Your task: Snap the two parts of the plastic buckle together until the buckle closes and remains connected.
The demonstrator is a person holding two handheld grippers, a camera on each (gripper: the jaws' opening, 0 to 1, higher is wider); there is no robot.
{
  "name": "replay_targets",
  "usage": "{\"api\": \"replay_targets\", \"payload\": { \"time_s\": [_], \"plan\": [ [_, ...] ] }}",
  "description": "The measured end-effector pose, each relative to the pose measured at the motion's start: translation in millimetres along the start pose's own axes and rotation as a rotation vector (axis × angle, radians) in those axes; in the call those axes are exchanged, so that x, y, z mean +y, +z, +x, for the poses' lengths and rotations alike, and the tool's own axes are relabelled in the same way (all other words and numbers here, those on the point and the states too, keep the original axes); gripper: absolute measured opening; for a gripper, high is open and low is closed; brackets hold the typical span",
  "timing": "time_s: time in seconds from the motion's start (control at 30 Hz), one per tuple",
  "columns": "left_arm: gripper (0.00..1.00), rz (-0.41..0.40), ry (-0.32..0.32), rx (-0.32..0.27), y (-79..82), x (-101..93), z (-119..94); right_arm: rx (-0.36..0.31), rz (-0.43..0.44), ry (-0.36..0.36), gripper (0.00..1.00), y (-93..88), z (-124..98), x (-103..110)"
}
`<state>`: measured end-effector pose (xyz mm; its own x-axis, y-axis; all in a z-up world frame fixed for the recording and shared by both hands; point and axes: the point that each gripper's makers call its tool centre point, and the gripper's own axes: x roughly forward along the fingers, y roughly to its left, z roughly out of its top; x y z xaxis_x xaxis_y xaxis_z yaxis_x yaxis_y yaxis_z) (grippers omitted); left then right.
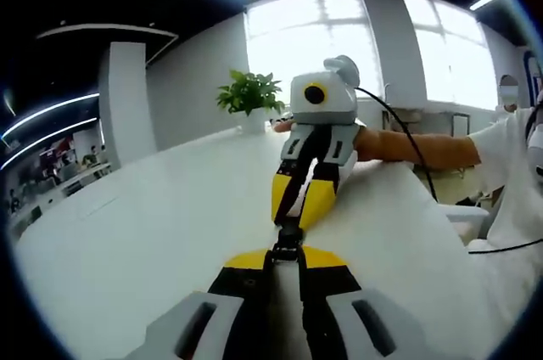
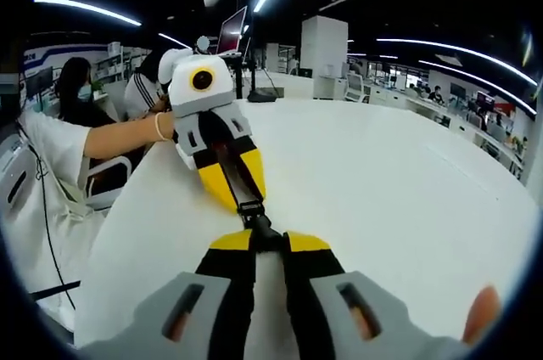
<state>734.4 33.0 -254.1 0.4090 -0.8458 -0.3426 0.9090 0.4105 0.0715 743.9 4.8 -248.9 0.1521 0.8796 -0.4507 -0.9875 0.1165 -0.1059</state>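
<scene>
Over a white table [image 1: 153,233] my two grippers meet tip to tip. A small black plastic buckle [image 1: 288,241] spans the short gap between them. My left gripper [image 1: 286,258] rises from the bottom of the left gripper view, its yellow tips shut on the near buckle part. The right gripper [image 1: 297,210] comes down from above, shut on the far part. In the right gripper view the right gripper [image 2: 269,244] holds the buckle [image 2: 256,220] from below, and the left gripper [image 2: 243,196] grips it from above. Whether the two parts are latched is hidden by the tips.
A potted plant [image 1: 249,93] stands at the table's far side. A person's bare forearm [image 1: 416,149] reaches in from the right. A monitor [image 2: 234,30] stands at the back, and seated people [image 2: 76,84] are at the left, beyond the table edge.
</scene>
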Motion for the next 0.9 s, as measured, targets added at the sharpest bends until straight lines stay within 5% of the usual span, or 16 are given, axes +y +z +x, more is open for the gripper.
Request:
{"api": "replay_targets", "payload": {
  "time_s": [0.2,0.9],
  "plan": [
    [0.11,-0.001,0.0,0.001,-0.4,-0.2,-0.5,-0.002,-0.012,-0.021,0.2,-0.3,-1.8,-4.4],
    [0.11,0.009,-0.008,-0.007,0.0,0.3,1.5,-0.017,0.025,0.024,0.12,-2.6,4.7,0.5]
  ]
}}
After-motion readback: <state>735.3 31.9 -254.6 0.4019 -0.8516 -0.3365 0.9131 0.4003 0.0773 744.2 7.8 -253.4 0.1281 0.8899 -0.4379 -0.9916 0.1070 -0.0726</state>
